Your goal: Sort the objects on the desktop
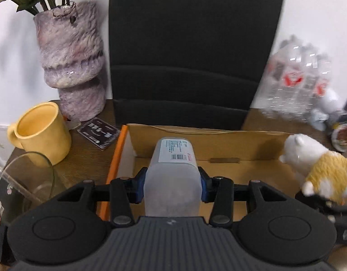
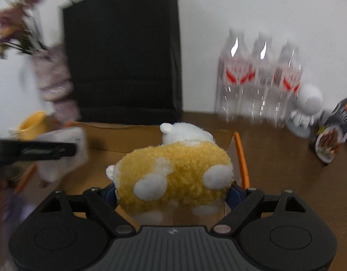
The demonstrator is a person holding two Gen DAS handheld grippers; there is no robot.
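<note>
Left gripper [image 1: 172,186] reaches level and straight ahead, jaws clenched on the translucent white bottle [image 1: 172,176], which pokes forward toward twelve o'clock above the open cardboard box [image 1: 218,135]. At nine o'clock from the bottle stands the yellow mug [image 1: 41,133], and nothing shows inside it; at seven o'clock a clear glass [image 1: 29,187] sits on the desk [image 1: 87,158]. The purple vase [image 1: 72,67] at eleven o'clock holds dark flower stems.

Over to the right gripper [image 2: 172,192]: also held level, jaws grasping the yellow-and-white plush toy [image 2: 173,169] by its body, white head pointing to twelve o'clock, above the box's right side by the orange edge [image 2: 241,158]. At nine o'clock the bottle appears, blurred, in the other gripper. At two o'clock, a pack of water bottles [image 2: 259,79] stands on the desk by the wall.
</note>
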